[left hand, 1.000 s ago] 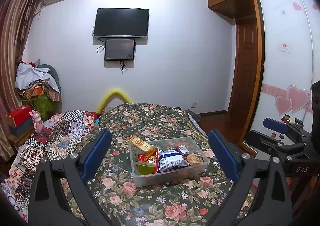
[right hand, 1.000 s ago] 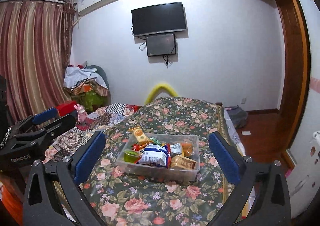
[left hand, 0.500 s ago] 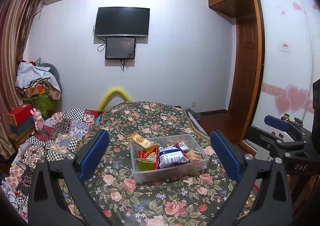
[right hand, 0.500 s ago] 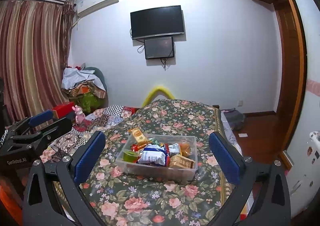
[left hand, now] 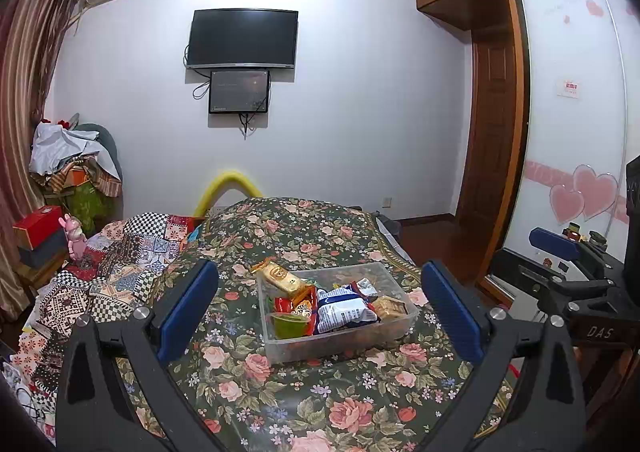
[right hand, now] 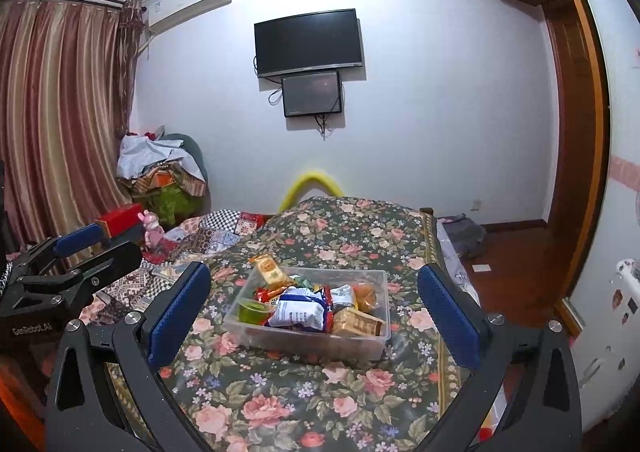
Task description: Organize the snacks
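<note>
While both cameras sit slightly farther back and higher than a second ago, the clear plastic bin (left hand: pixel 338 328) reads a touch smaller and lower against the far wall; its contents lie as they did.

Bin: rectangular, translucent, rounded corners, resting flat on a glossy floral tablecloth (left hand: pixel 280 404) (pink roses on dark green), centre of both frames. From the right wrist view it is at (right hand: pixel 308 336).

Contents, heaped and overlapping:
- gold foil-wrapped bar (left hand: pixel 280 276), tilted, leaning out over the bin's upper-left rim; also at (right hand: pixel 270 270).
- crinkled blue-and-white packet (left hand: pixel 344 306), centre; (right hand: pixel 298 310) in the right view.
- small green jelly cup (left hand: pixel 289 325), lower-left corner of the bin; (right hand: pixel 251 310).
- boxy tan biscuit pack (left hand: pixel 390 306), right side; (right hand: pixel 358 324).
- red wrappers (left hand: pixel 286 304) between bar and cup; print too small to read.

Left gripper (left hand: pixel 320 314): the jaws spread wide, blue ribbed pads at lower left and lower right of its frame, bin seen in the gap between them. Nothing held, nothing touched; it hangs above the cloth, short of the bin.

Right gripper (right hand: pixel 314 314): likewise splayed wide, empty, clear of the bin and cloth. Its body also shows at the right edge of the left view (left hand: pixel 554 242); the left one shows at the left edge of the right view (right hand: pixel 80 246).

Background: patchwork quilt (left hand: pixel 120 264), soft and rumpled, left of the table; dark flat television (left hand: pixel 243 39) on the white wall, upper centre.
</note>
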Available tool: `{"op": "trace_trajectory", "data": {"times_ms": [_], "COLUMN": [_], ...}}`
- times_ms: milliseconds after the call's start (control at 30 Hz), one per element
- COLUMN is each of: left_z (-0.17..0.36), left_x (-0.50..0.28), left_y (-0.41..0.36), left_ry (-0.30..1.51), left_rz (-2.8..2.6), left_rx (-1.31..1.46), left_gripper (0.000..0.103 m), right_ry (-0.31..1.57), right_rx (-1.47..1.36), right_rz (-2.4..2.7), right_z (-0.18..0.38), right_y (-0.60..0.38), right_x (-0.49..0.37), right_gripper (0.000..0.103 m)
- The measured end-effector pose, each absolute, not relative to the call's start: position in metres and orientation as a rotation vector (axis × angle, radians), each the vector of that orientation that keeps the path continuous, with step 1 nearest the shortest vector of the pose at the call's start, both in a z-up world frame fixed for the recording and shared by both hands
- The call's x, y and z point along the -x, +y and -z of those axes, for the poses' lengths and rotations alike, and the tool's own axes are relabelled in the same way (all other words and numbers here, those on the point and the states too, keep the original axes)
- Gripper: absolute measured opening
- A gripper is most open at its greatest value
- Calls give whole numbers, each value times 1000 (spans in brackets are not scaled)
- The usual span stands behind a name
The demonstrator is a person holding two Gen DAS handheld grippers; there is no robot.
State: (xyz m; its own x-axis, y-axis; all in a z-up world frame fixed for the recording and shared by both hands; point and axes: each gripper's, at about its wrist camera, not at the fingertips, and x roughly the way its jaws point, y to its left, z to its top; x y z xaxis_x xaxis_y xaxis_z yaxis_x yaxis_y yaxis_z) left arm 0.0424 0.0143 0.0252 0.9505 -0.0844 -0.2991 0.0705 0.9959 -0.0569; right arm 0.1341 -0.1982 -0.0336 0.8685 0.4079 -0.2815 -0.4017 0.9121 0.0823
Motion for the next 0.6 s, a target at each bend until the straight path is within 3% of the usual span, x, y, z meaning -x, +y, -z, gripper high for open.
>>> {"op": "trace_trajectory", "data": {"times_ms": [600], "left_z": [-26], "left_x": [-44], "left_y": [15], "left_ry": [301], "left_rz": [84], "left_rx": [52], "left_gripper": [103], "right_ry": [287], "right_rx": [-22], "right_rz": [-399], "right_z": [30], "right_y": [-198], "right_x": [-133], "right_gripper": [103]}}
